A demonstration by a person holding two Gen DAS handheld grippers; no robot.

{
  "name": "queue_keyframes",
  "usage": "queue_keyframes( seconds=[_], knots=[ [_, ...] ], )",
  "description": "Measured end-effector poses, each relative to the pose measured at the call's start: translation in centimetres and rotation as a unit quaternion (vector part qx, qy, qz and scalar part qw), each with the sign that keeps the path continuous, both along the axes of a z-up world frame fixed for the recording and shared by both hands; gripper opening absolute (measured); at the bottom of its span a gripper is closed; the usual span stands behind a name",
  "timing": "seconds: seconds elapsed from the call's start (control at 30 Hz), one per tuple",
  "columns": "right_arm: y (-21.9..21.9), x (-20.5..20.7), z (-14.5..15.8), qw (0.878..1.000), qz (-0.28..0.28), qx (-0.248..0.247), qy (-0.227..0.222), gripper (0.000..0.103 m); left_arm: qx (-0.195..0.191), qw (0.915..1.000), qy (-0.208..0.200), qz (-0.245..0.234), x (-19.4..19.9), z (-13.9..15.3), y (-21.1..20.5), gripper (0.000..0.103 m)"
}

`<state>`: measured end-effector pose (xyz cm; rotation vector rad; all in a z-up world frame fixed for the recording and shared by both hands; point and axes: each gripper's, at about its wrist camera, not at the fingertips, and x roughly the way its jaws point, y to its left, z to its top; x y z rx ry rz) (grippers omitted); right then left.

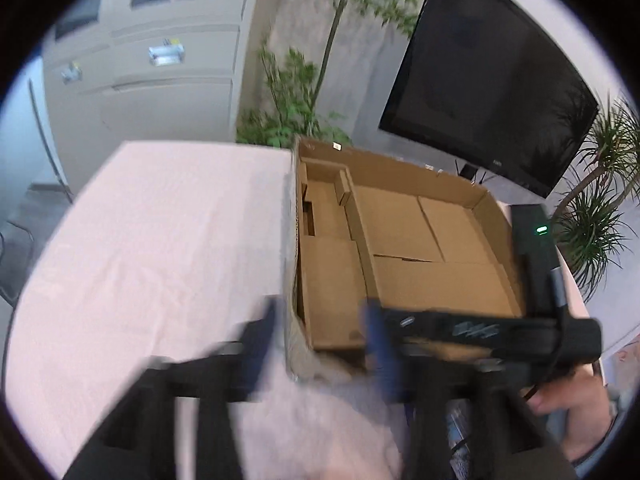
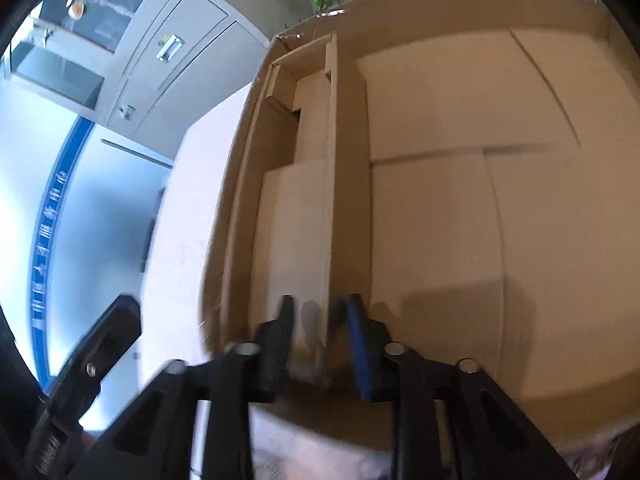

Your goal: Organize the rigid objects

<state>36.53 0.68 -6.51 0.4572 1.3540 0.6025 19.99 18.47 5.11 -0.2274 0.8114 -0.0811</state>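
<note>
An open cardboard box sits on a table with a pale pink cloth. A cardboard divider splits it into a narrow left part and a wide right part. No loose objects show inside. My left gripper is open and empty, its jaws straddling the box's near left corner. The right gripper's black body crosses the box's near edge. In the right wrist view the box fills the frame. My right gripper is low inside, jaws open either side of the divider's near end.
A black TV screen stands behind the box. Green plants and a palm are at the back and right. Grey cabinets line the far wall. The left gripper's side shows at lower left in the right wrist view.
</note>
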Motion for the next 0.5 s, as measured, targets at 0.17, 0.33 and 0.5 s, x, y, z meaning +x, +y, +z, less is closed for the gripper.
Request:
queue_keyframes(
  seconds=[0.17,0.33,0.5],
  knots=[
    [-6.6,-5.9,7.1,0.982,-0.015,-0.064,-0.176,0.103,0.020,0.9979,-0.061,0.007,-6.0,1.7,-2.2,0.091],
    [-12.6,-13.3,9.3,0.947,-0.026,-0.161,-0.276,0.103,0.010,0.9982,-0.059,0.006,-9.0,0.4,-7.0,0.091],
    [-16.0,-18.0,8.2,0.941,-0.023,-0.196,-0.275,0.102,-0.025,0.9981,-0.048,-0.030,-10.5,-0.6,-11.1,0.091]
  ],
)
